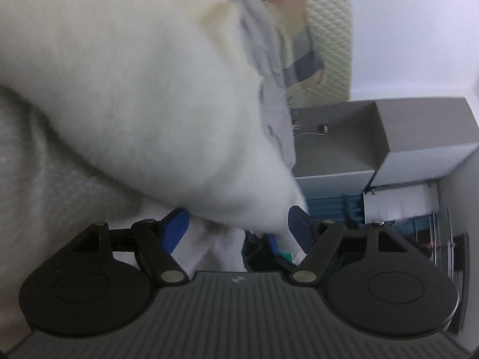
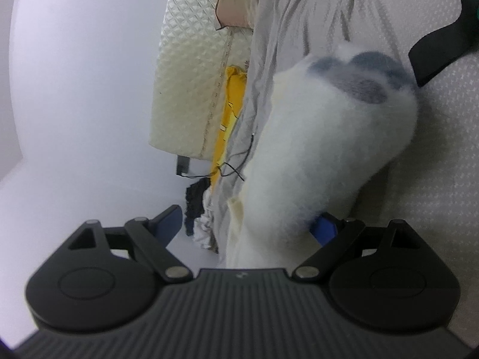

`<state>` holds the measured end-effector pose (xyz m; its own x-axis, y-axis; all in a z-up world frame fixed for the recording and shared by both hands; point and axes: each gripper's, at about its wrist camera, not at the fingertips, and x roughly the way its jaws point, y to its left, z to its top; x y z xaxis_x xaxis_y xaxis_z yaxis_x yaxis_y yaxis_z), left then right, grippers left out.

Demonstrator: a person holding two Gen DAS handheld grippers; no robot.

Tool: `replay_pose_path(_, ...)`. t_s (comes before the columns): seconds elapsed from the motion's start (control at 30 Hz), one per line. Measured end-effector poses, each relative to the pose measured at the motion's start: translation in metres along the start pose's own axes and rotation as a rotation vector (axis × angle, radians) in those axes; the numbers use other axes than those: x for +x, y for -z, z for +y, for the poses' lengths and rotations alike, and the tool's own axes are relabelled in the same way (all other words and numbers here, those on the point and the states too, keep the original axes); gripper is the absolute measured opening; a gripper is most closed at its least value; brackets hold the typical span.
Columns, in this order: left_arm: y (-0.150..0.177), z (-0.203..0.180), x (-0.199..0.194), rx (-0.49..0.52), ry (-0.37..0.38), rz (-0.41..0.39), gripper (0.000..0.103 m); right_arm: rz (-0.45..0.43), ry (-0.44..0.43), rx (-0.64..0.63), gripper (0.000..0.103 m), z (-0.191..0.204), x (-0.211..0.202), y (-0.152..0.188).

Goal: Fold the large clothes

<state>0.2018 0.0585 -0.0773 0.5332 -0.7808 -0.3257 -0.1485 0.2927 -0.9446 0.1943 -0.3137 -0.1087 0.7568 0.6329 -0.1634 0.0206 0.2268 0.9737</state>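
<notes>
First, the left wrist view. The left gripper (image 1: 238,227) stands with its jaws spread, the blue pads (image 1: 176,227) well apart; a corner of the white fluffy garment (image 1: 134,95) hangs between them, and the pads do not visibly press on it, so it reads as released. The garment fills the frame from nine to twelve o'clock, blurred. A grey sheet (image 1: 269,89) runs along its edge at one o'clock, and a quilted mattress (image 1: 329,30) stands beyond. A grey cabinet (image 1: 419,128) sits at three o'clock.

Next, the right wrist view. The right gripper (image 2: 251,224) is spread wide, unclenched. The garment (image 2: 314,155) lies between its jaws and touches the pad at the four o'clock side. Dark grey patches mark its far end. The grey sheet (image 2: 299,15) lies under it, with the mattress (image 2: 191,68) at eleven o'clock.
</notes>
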Motion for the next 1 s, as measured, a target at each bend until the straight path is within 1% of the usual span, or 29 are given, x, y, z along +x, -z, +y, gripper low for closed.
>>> replay_pose_path(0.07,-0.007,0.014,0.007,-0.076,0.027,-0.003,0.077,-0.005,-0.021,0.014,0.093,0.0,0.0,-0.002)
replay_pose_path(0.1,-0.008,0.022,0.006,-0.124,0.046,-0.018,0.077,-0.007,-0.032,0.021,0.093,-0.001,0.0,-0.002)
replay_pose_path(0.17,-0.011,0.03,0.004,-0.191,0.088,-0.037,0.077,-0.012,-0.053,0.038,0.093,-0.002,0.0,-0.004)
replay_pose_path(0.2,-0.013,0.03,0.001,-0.197,0.096,-0.055,0.077,-0.016,-0.064,0.047,0.093,-0.002,0.001,-0.005)
replay_pose_path(0.3,-0.014,0.027,-0.015,-0.18,0.087,-0.127,0.076,-0.03,-0.077,0.058,0.092,-0.002,0.002,-0.008)
replay_pose_path(0.4,-0.011,0.031,-0.032,-0.223,0.08,-0.202,0.076,-0.047,-0.064,0.049,0.092,-0.001,0.001,-0.009)
replay_pose_path(0.6,-0.001,0.045,-0.062,-0.318,0.021,-0.351,0.076,-0.065,-0.029,0.106,0.092,-0.014,-0.003,-0.008)
replay_pose_path(0.67,-0.003,0.042,-0.075,-0.286,-0.058,-0.411,0.076,-0.069,-0.011,0.111,0.092,-0.015,-0.003,-0.006)
replay_pose_path(0.77,-0.001,0.046,-0.086,-0.311,-0.069,-0.435,0.076,-0.076,0.025,0.131,0.092,-0.021,-0.008,-0.001)
replay_pose_path(0.8,0.001,0.042,-0.08,-0.308,-0.085,-0.449,0.076,-0.079,0.044,0.136,0.091,-0.023,-0.008,0.001)
replay_pose_path(0.83,0.003,0.04,-0.084,-0.291,-0.114,-0.474,0.076,-0.083,0.072,0.138,0.091,-0.026,-0.01,0.003)
replay_pose_path(0.87,0.007,0.037,-0.092,-0.26,-0.15,-0.52,0.075,-0.086,0.098,0.137,0.091,-0.028,-0.012,0.004)
replay_pose_path(0.9,0.009,0.035,-0.099,-0.235,-0.179,-0.564,0.075,-0.095,0.126,0.136,0.089,-0.029,-0.013,0.005)
replay_pose_path(0.93,0.009,0.033,-0.106,-0.229,-0.185,-0.587,0.075,-0.101,0.147,0.134,0.087,-0.03,-0.013,0.005)
replay_pose_path(1.0,0.004,0.039,-0.108,-0.255,-0.169,-0.574,0.075,-0.101,0.189,0.125,0.078,-0.032,-0.012,0.004)
